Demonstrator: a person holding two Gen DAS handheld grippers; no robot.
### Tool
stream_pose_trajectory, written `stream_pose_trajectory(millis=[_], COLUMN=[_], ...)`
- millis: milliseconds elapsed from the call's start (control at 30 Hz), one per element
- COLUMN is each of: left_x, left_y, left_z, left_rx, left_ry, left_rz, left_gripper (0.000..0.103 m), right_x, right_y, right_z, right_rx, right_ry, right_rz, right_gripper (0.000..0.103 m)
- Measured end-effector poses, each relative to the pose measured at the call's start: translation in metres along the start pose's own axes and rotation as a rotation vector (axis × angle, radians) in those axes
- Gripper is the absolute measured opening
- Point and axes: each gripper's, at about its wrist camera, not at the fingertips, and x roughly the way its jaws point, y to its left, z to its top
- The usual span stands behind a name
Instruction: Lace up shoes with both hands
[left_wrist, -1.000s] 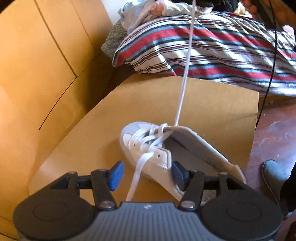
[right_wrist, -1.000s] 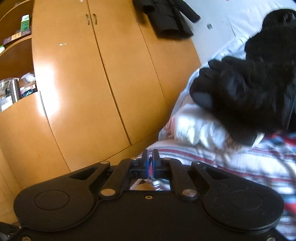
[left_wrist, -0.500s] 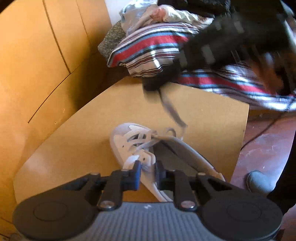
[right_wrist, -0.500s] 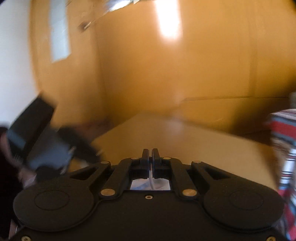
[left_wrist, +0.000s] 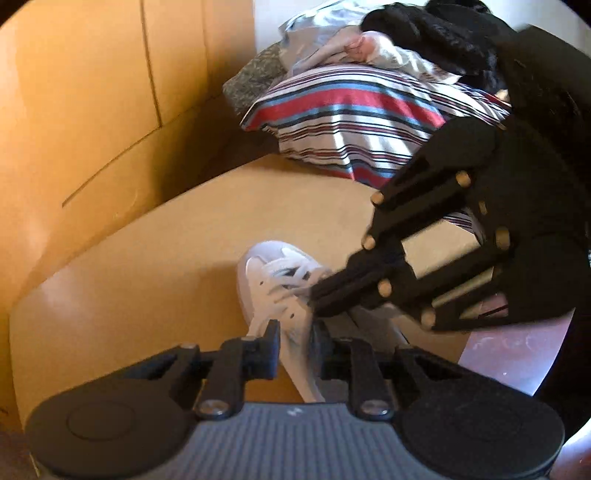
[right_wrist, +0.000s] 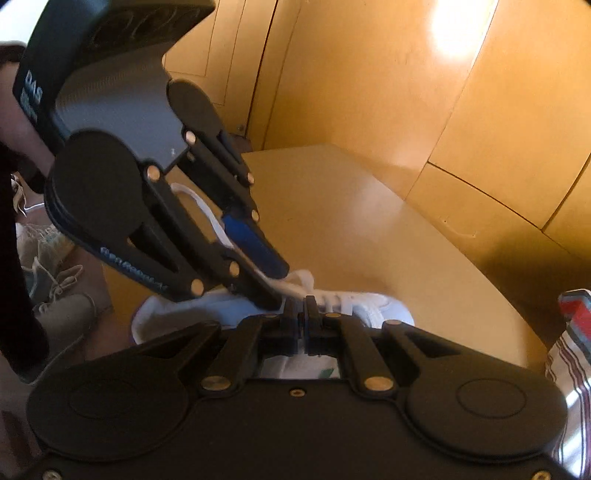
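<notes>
Shoe: Since it needs both grippers working on top of it, the white shoe (left_wrist: 273, 291) lies on the table (left_wrist: 155, 280), toe away from the left camera, just ahead of both sets of fingers.
Lace: the white lace (left_wrist: 291, 273) is threaded through the eyelets nearest the toe; the rest of it is hard to follow behind the black fingers.
Left gripper: the left gripper (left_wrist: 293, 345) straddles the near side wall of the shoe, most likely to pin the shoe down while the other hand works. The jaws are easing apart, with the wall between them; whether the pads press it I cannot tell for sure, though they sit hard against it.
Right gripper: the right gripper (left_wrist: 314, 295) comes in from the right with its tips at the lacing. Its jaws are clenched, and a thin white line runs between them in the right view, so I judge they pinch the lace, probably to guide its end to the next eyelet.
Other shoes: some grey shoes (right_wrist: 55, 310) lie on the floor, well apart from the table.
Bedding: a striped blanket (left_wrist: 351, 110) lies beyond the table.
</notes>
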Motion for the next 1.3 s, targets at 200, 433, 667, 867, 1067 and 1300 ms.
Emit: stream_pose_trajectory(millis=[200,433,667,867,1067,1300], left_x=[-0.011,-0.01,0.001,0.004,0.004,0.003], left_y=[-0.002,0.008,0.019,0.021,0.034,0.045], left_z=[0.015,0.027,0.026,0.021,0.015,0.014], left_rx=[-0.049,-0.217,-0.393,-0.426,-0.503,-0.584], left_ry=[-0.087,-0.153,-0.172,-0.176,-0.194,-0.222], left_rz=[-0.06,-0.156,-0.269,-0.283,-0.273,-0.279], left_gripper=[0.03,0.034,0.034,0.002,0.002,0.002], right_x=[-0.036,-0.051,-0.041,-0.042,-0.063,-0.054], right_y=[-0.091,-0.116,-0.112,-0.11,-0.11,-0.076], right_z=[-0.018,-0.022,-0.025,-0.027,-0.032,-0.03], right_rx=[0.491,0.544,0.52,0.52,0.56,0.359], right_ry=[-0.158,-0.234,-0.226,-0.219,-0.236,-0.145], right_rz=[0.158,0.192,0.248,0.266,0.259,0.132], right_gripper=[0.003,0.003,0.003,0.007,0.043,0.043])
